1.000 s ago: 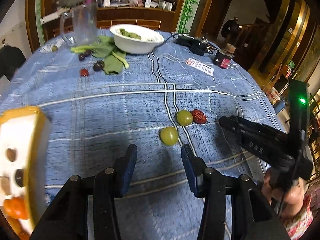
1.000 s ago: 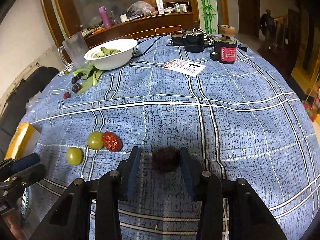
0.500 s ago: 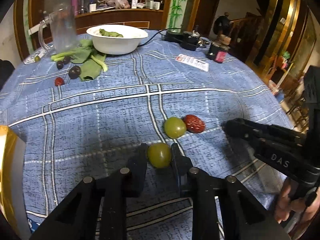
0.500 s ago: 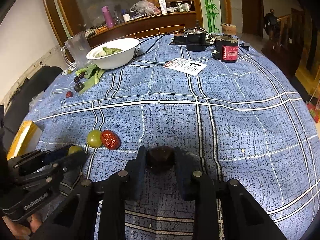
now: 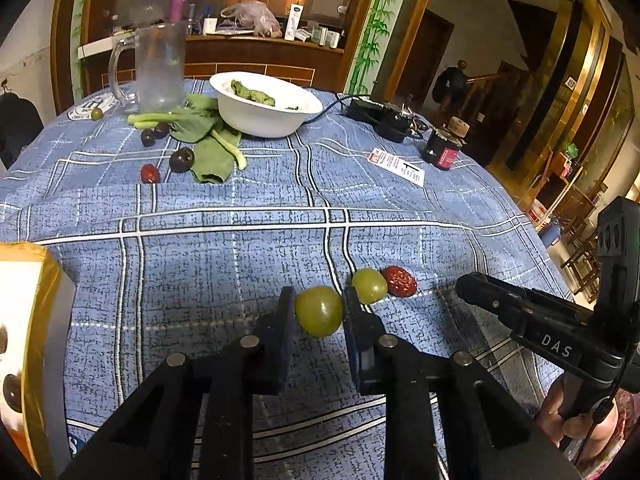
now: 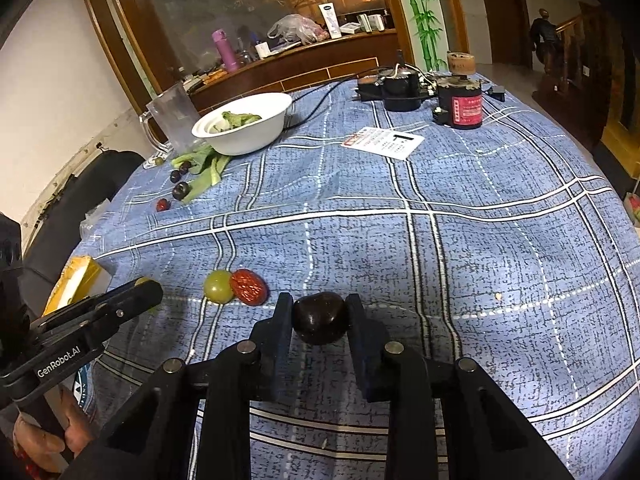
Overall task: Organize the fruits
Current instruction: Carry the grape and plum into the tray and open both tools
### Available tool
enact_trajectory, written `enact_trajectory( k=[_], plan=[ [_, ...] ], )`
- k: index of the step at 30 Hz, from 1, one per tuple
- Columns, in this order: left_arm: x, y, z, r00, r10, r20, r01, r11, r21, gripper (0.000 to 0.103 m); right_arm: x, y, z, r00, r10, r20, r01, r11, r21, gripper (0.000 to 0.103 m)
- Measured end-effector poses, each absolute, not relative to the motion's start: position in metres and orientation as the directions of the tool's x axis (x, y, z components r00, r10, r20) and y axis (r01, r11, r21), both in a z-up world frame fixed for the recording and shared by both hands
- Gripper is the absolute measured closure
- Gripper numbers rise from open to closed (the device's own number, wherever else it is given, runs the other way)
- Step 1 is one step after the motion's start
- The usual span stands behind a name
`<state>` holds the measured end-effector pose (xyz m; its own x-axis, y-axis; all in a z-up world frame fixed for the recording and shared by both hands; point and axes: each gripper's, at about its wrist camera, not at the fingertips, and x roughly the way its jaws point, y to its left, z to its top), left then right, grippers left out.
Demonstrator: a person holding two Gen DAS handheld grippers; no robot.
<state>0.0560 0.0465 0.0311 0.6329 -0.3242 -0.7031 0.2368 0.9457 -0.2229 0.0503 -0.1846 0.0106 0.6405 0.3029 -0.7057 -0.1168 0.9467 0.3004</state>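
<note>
Both tongs, apart a second ago, now clamp fruit — left tongs (image 5: 319,312) a green fruit (image 5: 319,311), right tongs (image 6: 319,317) a dark plum (image 6: 320,317) — and either round fruit could squirt free onto the bench (image 5: 240,248) if squeezed off-centre.

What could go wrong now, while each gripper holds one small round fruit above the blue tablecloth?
1. The left gripper pinches the green fruit only at its fingertips; such a smooth round fruit may slip out and roll.
2. The right gripper is shut on the dark fruit; too hard a squeeze may bruise it.
3. A second green fruit and a red date lie close by the left gripper; a careless swing could knock them.
</note>
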Motion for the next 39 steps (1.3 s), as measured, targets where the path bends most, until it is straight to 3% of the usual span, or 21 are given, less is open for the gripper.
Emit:
enact_trajectory(
  k=[5, 11, 17, 21, 26, 35, 38, 39],
  plan=[
    [0.046, 0.048, 0.038, 0.652, -0.312, -0.691, 0.224, 0.95, -0.218, 0.081, 0.047, -0.181, 0.016, 0.664, 0.302, -0.684, -0.134, 0.948, 0.288, 0.075],
    [-0.006, 0.092, 0.073, 0.683, -0.331, -0.651, 0.152, 0.936, -0.317, 0.081, 0.037, -0.17, 0.026, 0.687, 0.285, -0.668, -0.143, 0.955, 0.26, 0.075],
    [-0.07, 0.183, 0.101, 0.742, -0.177, -0.647, -0.034, 0.954, -0.299, 0.081, 0.01, -0.115, 0.059, 0.662, 0.398, -0.635, -0.275, 0.917, 0.289, 0.075],
    [-0.098, 0.237, 0.095, 0.732, -0.055, -0.68, -0.18, 0.946, -0.27, 0.081, -0.008, -0.053, 0.083, 0.611, 0.49, -0.622, -0.404, 0.868, 0.287, 0.074],
    [-0.111, 0.271, 0.069, 0.68, 0.004, -0.733, -0.281, 0.925, -0.257, 0.081, -0.02, 0.028, 0.089, 0.534, 0.55, -0.642, -0.521, 0.812, 0.262, 0.074],
    [-0.116, 0.276, 0.044, 0.659, -0.045, -0.751, -0.271, 0.917, -0.293, 0.08, -0.026, 0.135, 0.053, 0.436, 0.531, -0.727, -0.609, 0.768, 0.196, 0.073],
    [-0.119, 0.28, 0.046, 0.663, -0.047, -0.747, -0.281, 0.91, -0.307, 0.073, -0.025, 0.145, 0.042, 0.417, 0.521, -0.745, -0.601, 0.773, 0.204, 0.072],
    [-0.121, 0.282, 0.047, 0.668, -0.038, -0.743, -0.29, 0.906, -0.307, 0.064, -0.024, 0.145, 0.04, 0.408, 0.522, -0.749, -0.593, 0.775, 0.217, 0.072]
  ],
)
